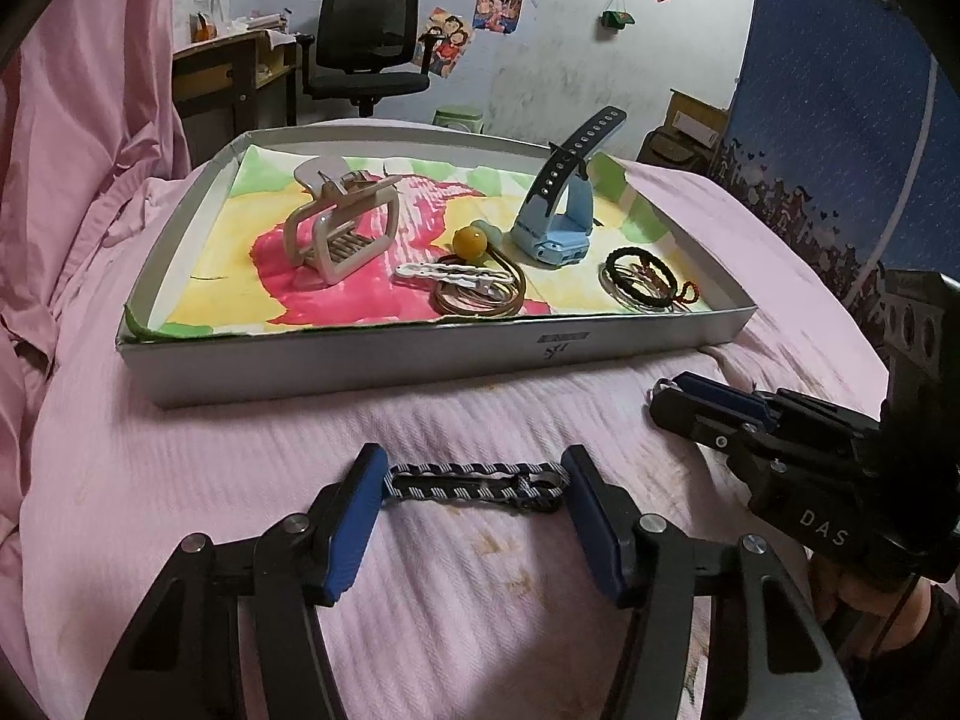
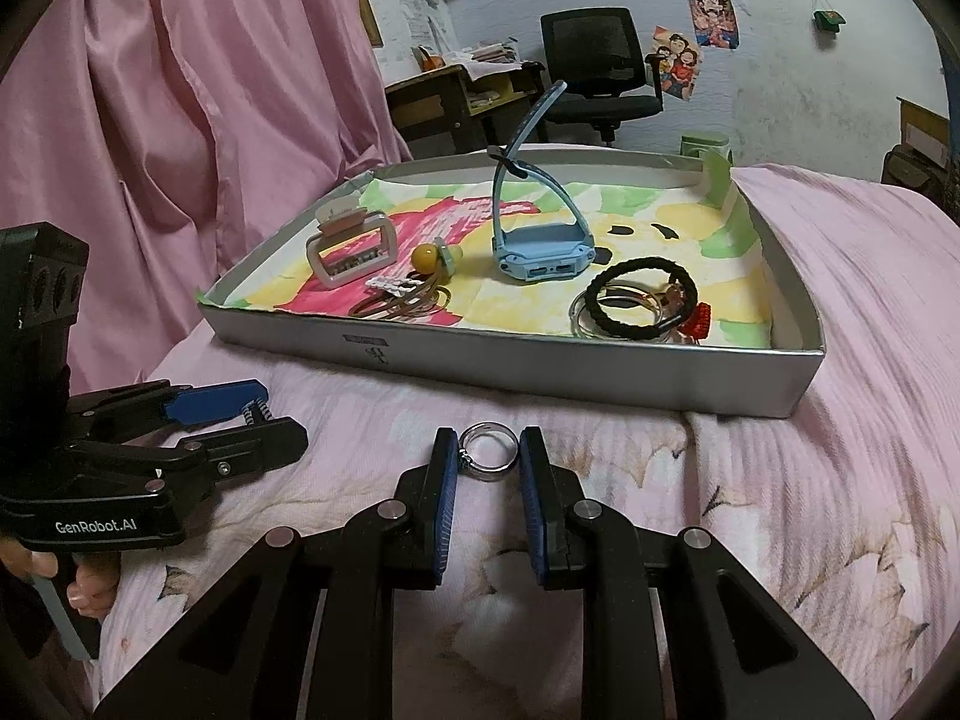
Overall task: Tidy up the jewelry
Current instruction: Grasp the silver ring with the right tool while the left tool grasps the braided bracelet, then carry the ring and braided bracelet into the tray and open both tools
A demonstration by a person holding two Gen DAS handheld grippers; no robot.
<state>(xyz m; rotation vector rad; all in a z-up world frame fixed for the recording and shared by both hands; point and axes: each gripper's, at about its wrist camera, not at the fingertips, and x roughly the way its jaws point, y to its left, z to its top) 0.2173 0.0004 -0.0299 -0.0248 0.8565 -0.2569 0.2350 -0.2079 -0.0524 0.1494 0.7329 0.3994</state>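
Note:
My left gripper (image 1: 474, 468) is shut on a navy-and-white striped braided band (image 1: 456, 471), its blue pads pressing on the band's two ends just above the pink bedspread. My right gripper (image 2: 487, 438) is shut on a small silver ring (image 2: 487, 471), which stands upright between the pads. Each gripper also shows in the other view: the right gripper (image 1: 663, 396) with the ring at its tip, the left gripper (image 2: 264, 414) with the band. Both hover in front of a shallow grey tray (image 1: 420, 360) lined with coloured paper. I cannot tell whether either item touches the bed.
In the tray lie a beige hair claw (image 1: 342, 228), a white clip (image 1: 456, 279) on brown bands with a yellow bead, a blue watch (image 1: 555, 228), and a black hair tie (image 2: 642, 294) with clear bangles. A pink curtain hangs at the left. A desk and chair stand behind.

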